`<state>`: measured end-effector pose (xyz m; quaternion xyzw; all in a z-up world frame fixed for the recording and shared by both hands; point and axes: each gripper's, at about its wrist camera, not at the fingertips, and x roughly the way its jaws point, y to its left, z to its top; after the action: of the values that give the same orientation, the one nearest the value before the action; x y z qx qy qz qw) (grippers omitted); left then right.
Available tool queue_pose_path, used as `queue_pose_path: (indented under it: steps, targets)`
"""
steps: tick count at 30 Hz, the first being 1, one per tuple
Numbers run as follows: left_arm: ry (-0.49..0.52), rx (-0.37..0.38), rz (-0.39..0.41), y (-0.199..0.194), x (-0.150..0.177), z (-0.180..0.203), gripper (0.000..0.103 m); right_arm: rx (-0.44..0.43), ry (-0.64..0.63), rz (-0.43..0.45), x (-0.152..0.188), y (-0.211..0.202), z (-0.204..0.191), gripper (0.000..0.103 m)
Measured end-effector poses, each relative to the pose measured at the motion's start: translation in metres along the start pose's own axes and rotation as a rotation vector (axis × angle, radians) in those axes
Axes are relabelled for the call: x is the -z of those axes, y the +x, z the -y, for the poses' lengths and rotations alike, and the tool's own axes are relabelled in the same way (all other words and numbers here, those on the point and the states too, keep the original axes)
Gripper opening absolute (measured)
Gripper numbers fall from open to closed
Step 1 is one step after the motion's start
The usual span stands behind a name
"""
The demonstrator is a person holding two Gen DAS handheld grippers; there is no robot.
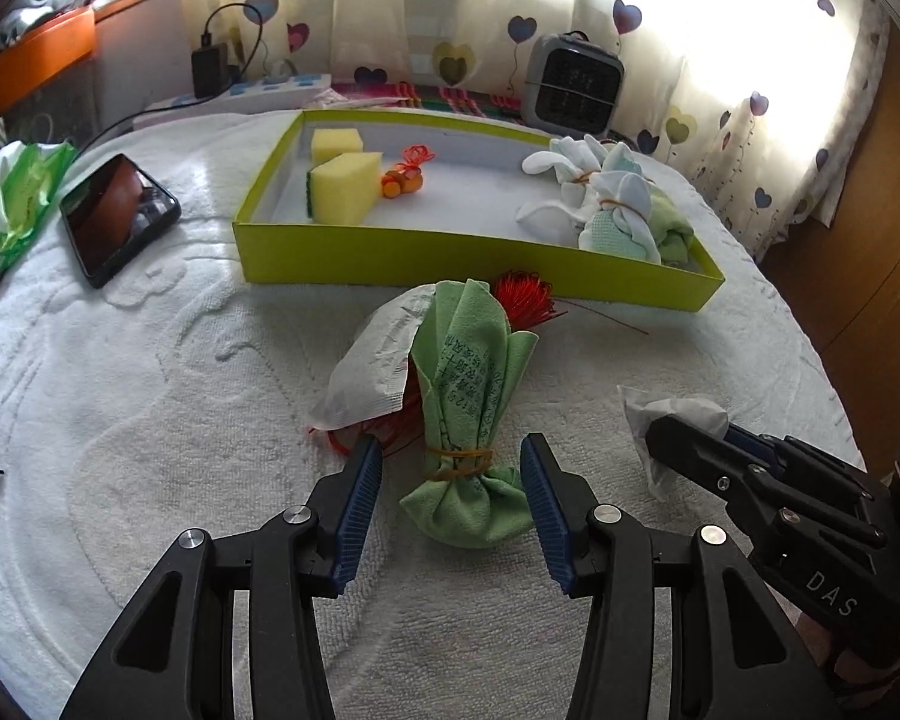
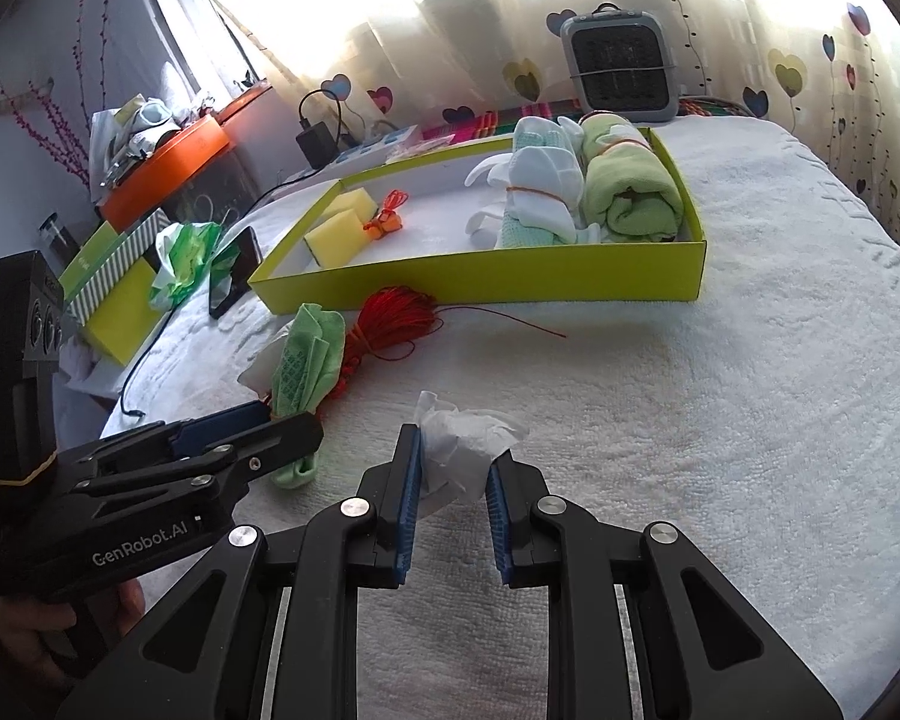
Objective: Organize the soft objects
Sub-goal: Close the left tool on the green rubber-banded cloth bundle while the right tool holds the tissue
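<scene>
Left wrist view: left gripper spread around green cloth, not yet pinching; right gripper clenched on tissue, ready for tray.

A green cloth bundle, rolled and tied near one end with a rubber band, lies on the white towel-covered worktop just in front of the tray. A white paper-like packet and a hank of red cord lie against it. To its right sits a crumpled white tissue. The yellow-green tray holds two yellow sponges, a small orange trinket, white gloves banded round a pale cloth, and a rolled green towel.
</scene>
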<state>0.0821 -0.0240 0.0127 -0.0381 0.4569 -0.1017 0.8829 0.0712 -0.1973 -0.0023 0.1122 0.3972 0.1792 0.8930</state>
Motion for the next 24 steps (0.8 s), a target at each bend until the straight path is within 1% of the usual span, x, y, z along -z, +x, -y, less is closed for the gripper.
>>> queue_pose_path:
  steps: [3, 11, 12, 13, 16, 24]
  targets:
    - [0.016, -0.014, 0.0, 0.0018, 0.0006, 0.0025, 0.047, -0.003, 0.002, -0.002, 0.0001, 0.0007, 0.0007, 0.021]
    - [0.022, -0.005, 0.015, 0.0016, 0.0024, 0.0014, 0.046, -0.006, 0.005, -0.005, 0.0008, 0.0022, 0.0007, 0.021]
    - [0.02, -0.004, 0.017, 0.0013, 0.0027, 0.0016, 0.045, -0.006, 0.004, -0.005, 0.0009, 0.0024, 0.0006, 0.021]
    - [0.018, 0.004, 0.02, 0.0008, 0.0031, 0.0011, 0.041, -0.007, 0.005, -0.005, 0.0009, 0.0023, 0.0006, 0.021]
    - [0.01, 0.009, 0.025, 0.0004, 0.0036, -0.0009, 0.036, -0.007, 0.007, -0.003, 0.0008, 0.0023, 0.0004, 0.021]
    - [0.007, 0.014, 0.036, -0.0008, 0.0042, -0.0024, 0.032, -0.01, 0.013, -0.005, 0.0012, 0.0029, 0.0012, 0.021]
